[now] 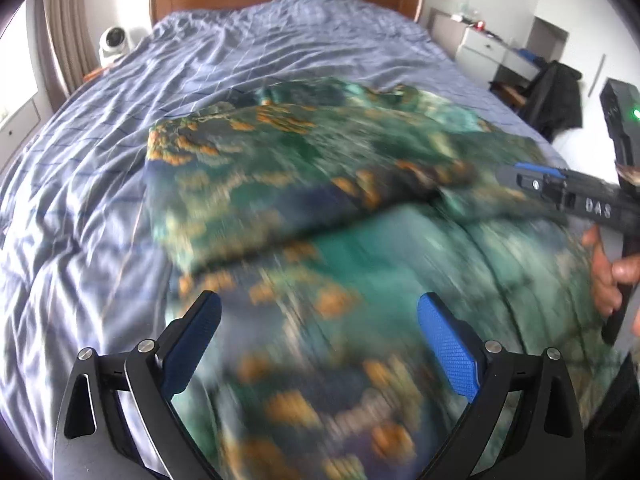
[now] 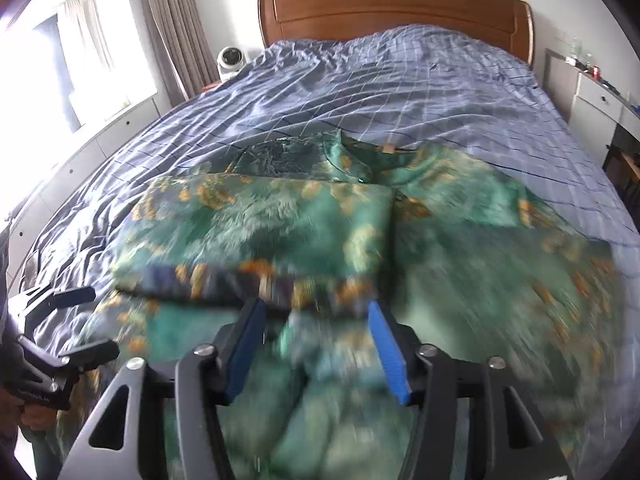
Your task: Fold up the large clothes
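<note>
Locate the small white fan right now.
The white fan sits off the bed's far left corner in both wrist views, beside the wooden headboard and in front of the curtain, well beyond the green patterned garment.

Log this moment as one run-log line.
stage: fold under way | garment: green patterned, partly folded on bed | left gripper: open, empty | right gripper: open, empty | view: motion-blurred
</note>
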`<action>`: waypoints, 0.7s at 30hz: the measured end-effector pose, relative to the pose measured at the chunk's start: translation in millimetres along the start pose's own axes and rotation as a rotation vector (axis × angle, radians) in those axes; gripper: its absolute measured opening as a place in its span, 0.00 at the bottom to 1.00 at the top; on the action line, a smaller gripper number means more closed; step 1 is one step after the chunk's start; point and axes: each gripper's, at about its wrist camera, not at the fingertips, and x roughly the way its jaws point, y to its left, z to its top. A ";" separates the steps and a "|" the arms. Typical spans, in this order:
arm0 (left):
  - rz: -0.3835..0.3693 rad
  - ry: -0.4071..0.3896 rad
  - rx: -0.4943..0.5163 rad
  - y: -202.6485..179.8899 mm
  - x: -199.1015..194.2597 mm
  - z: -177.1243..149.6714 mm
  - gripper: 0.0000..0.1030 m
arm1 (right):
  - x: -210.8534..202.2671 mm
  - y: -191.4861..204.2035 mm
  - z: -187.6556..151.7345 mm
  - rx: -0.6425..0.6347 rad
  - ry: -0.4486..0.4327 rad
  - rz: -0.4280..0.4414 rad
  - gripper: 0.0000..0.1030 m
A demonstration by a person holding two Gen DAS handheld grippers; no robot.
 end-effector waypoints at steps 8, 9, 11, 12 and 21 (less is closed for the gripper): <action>-0.011 -0.011 0.020 -47.4 -41.3 -62.2 0.96 | -85.2 -21.1 -76.1 0.000 -0.057 -0.098 0.65; -0.015 -0.006 0.024 -50.8 -44.0 -66.8 0.96 | -95.6 -24.3 -86.9 -0.008 -0.058 -0.122 0.66; -0.009 -0.005 0.042 -61.3 -52.1 -79.4 0.96 | -113.1 -31.4 -103.7 -0.008 -0.064 -0.157 0.69; -0.007 -0.008 0.050 -65.9 -55.8 -82.9 0.96 | -122.4 -35.1 -113.1 0.003 -0.066 -0.169 0.70; -0.048 -0.007 0.030 -86.9 -74.4 -101.8 0.96 | -173.8 -31.9 -158.2 0.022 -0.114 -0.204 0.70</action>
